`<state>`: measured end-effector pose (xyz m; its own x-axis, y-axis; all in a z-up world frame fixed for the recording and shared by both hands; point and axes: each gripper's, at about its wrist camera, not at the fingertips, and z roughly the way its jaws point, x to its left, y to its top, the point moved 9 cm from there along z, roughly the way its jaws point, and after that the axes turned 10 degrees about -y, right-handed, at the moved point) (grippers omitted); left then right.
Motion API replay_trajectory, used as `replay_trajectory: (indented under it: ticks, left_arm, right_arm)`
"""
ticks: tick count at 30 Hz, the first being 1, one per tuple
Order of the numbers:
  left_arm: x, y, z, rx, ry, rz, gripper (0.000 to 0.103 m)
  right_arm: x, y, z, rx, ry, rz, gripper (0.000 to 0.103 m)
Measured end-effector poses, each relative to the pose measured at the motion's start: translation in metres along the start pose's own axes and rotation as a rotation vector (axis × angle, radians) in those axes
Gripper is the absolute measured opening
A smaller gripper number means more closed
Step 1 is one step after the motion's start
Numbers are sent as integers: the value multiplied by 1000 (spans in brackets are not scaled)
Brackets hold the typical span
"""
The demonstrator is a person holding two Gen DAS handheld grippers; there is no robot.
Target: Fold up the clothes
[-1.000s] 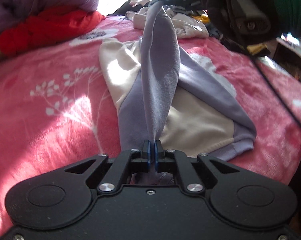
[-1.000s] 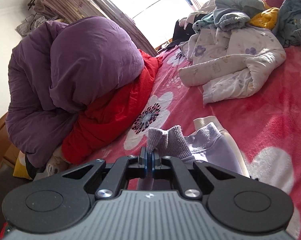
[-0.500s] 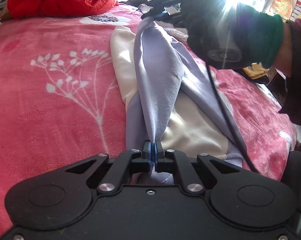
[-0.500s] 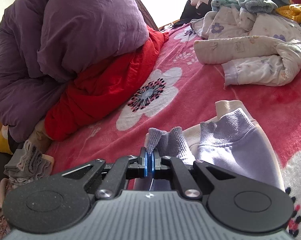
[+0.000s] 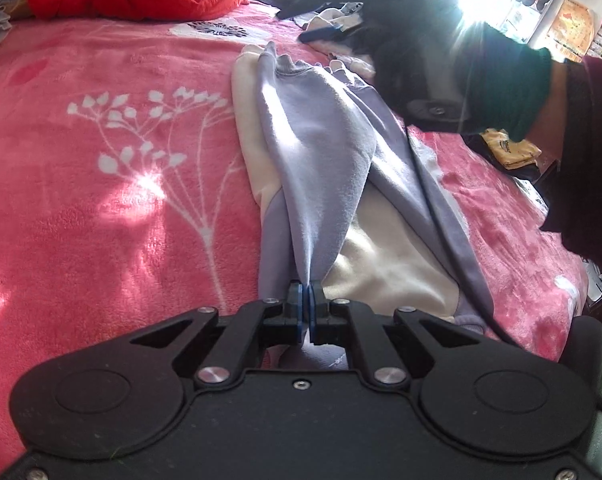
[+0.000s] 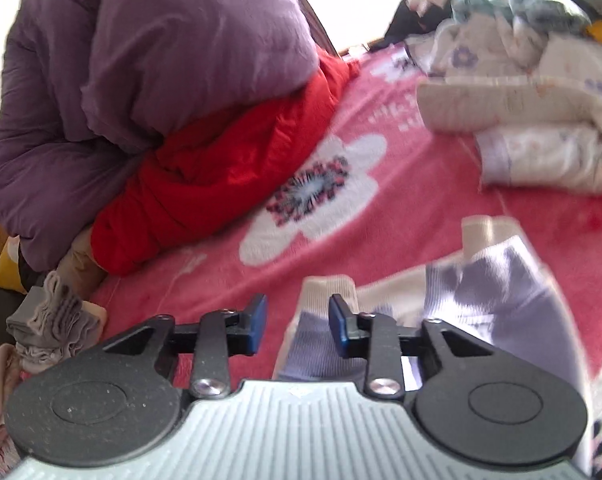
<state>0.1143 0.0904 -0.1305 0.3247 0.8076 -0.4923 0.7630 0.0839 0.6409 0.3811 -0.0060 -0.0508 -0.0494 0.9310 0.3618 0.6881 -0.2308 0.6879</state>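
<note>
**One end let go, the other still pinched: the fold could slip**

The left gripper (image 5: 304, 300) has its fingers pressed narrow on a fold of the lilac sleeve (image 5: 321, 152) at the bottom centre of the left wrist view. The right gripper (image 6: 297, 322) is opening: its blue-padded fingers stand apart, low in the right wrist view, with the ribbed cuff (image 6: 321, 340) lying partly between them but not pinched.

The sweatshirt (image 5: 381, 264), cream and lilac, lies lengthwise up the middle of the left wrist view on the pink flowered blanket (image 5: 101, 200), the sleeve laid along its body.

Risks, as I judge them:
- The cuff sits close to the right-hand pad; withdrawing upward could snag the ribbing and drag the sleeve off its line.
- The left grip holds the sleeve raised in a ridge. Pulling back before release would tug the freed end down the body and skew the fold.
- The fleecy blanket may cling, so the body could bunch underneath if anything is dragged.
- A dark cable (image 5: 441, 216) lies across the garment's right side and might catch it.

The unfolded pile (image 6: 521, 120) sits well apart, upper right of the right wrist view.
</note>
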Motion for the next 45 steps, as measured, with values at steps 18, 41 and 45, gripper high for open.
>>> replay_trajectory:
  ticks: [18,41,45]
  left_arm:
    - [17,6,-6,-37,-76,-172,3]
    - [-12,46,18,-140,140,235,7]
    - [0,71,20,-171,149,226,7]
  right_arm:
    - [-26,-78,-77,-16,79,-298,30]
    - [-114,-179,-176,-106,17,-355,29]
    - [-109,-166,-176,-133,33,-361,29]
